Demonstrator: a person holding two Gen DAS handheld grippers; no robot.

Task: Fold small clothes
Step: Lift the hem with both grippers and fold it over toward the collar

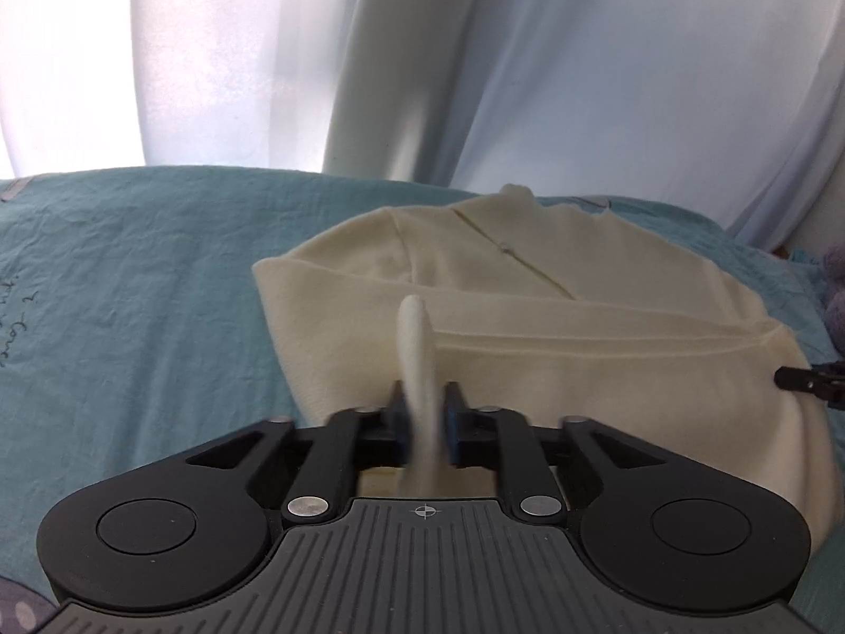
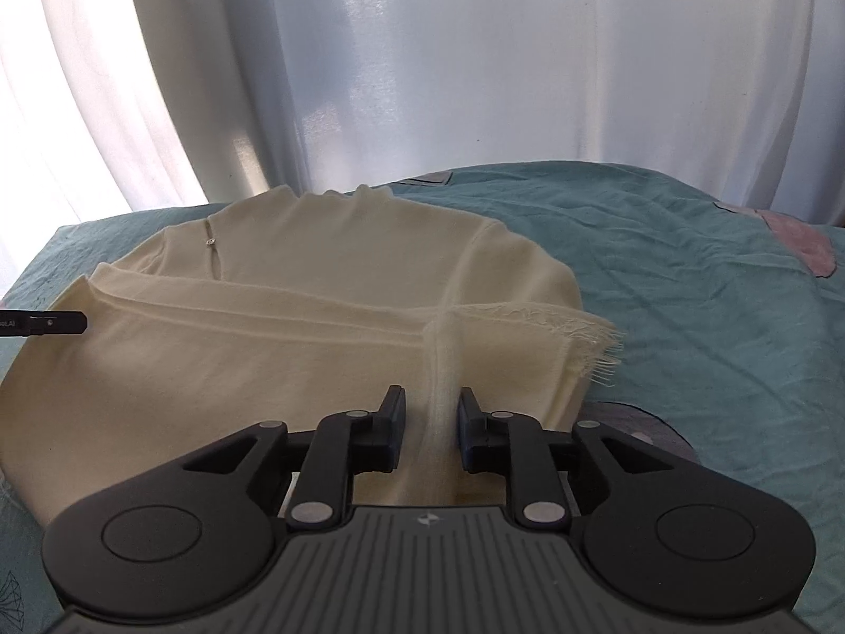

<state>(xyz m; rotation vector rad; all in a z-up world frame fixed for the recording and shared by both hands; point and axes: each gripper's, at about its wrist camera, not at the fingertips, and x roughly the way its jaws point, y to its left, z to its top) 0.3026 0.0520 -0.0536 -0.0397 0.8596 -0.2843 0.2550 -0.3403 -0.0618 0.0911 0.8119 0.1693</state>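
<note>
Now, from the left wrist view, the left tool point(image 1: 426, 412) is clamped tight on a raised ridge of the cream knitted garment point(image 1: 528, 327), which stands up as a thin pleat between the blue-faced pads. The garment lies spread on the teal wrinkled bed sheet point(image 1: 132, 290), stretching ahead and to the right of this tool, with a fold already laid across its middle and a slit with a small button near the far edge. At the right border the tip of the right tool point(image 1: 803, 380) shows just at the garment's edge. To carry this fold well, I judge that both tools should travel together at the same height, so the lifted hem stays straight and lands parallel to the crease already there. The pale curtain point(image 1: 475, 79) hangs behind the bed.

From the right wrist view, the right tool point(image 2: 433, 417) has its jaws slightly parted, with a ridge of the same cream cloth rising between them; the pads stand clear of the fabric on both sides, so it looks let go rather than pinched. The garment lies ahead and to the left, its frayed fringe point(image 2: 597, 343) jutting out to the right, just beyond the tool. The left tool's dark tip shows at the left border, beside the garment's edge. If this side is released first, the other should follow promptly, or the layer may drag askew.
</note>
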